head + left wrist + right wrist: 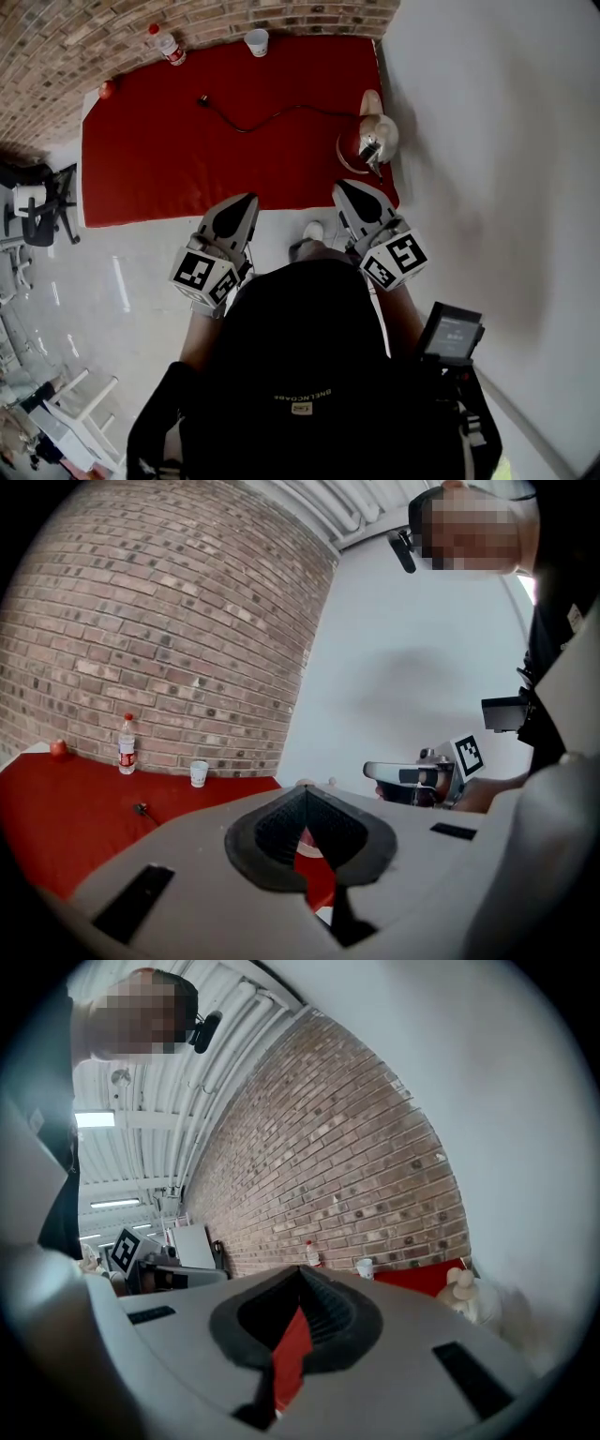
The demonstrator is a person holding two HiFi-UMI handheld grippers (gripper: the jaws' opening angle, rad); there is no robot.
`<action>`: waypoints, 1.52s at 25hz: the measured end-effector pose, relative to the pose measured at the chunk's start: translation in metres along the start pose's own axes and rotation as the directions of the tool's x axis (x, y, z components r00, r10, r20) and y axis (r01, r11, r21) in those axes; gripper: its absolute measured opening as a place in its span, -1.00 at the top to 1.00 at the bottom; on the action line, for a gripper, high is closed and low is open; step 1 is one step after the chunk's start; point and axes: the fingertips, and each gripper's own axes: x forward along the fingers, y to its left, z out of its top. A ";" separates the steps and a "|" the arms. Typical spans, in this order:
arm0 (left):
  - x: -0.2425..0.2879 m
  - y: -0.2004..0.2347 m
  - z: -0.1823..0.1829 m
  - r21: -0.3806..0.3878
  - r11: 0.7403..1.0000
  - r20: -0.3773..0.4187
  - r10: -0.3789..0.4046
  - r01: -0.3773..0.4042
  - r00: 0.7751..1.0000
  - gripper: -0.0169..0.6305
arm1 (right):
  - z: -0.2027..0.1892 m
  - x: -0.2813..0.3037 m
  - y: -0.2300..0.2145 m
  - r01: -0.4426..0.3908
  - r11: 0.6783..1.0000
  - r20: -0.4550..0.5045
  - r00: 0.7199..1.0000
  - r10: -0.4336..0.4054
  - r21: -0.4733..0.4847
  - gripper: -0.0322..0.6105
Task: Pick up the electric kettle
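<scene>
In the head view the electric kettle (370,141), steel with a red base and a cream lid, stands at the right end of the red table (159,169). Its black cord (267,119) runs left to a plug (202,99). My right gripper (343,188) is shut and empty, its tip at the table's front edge just short of the kettle. My left gripper (247,202) is shut and empty too, further left over the same edge. The right gripper view shows the kettle's (466,1293) cream top past the shut jaws (300,1272).
A water bottle (167,44), a paper cup (256,42) and a small red fruit (107,89) stand along the brick wall (56,47) at the table's far edge. A white wall (487,141) runs close on the kettle's right. An office chair (42,202) stands left of the table.
</scene>
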 end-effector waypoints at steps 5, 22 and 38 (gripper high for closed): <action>0.019 -0.003 0.010 0.008 1.000 0.008 0.001 -0.001 1.000 0.93 | 0.011 -0.002 -0.016 0.003 1.000 0.001 1.000 -0.003 0.001 0.88; 0.064 0.003 0.027 0.027 0.995 0.000 -0.097 0.097 0.995 0.93 | 0.029 -0.015 -0.052 0.134 0.991 0.007 0.991 -0.134 0.006 0.88; 0.144 0.024 0.035 0.075 0.940 -0.088 -0.327 0.333 0.941 0.89 | 0.034 -0.028 -0.079 0.391 0.918 0.072 0.916 -0.395 0.067 0.88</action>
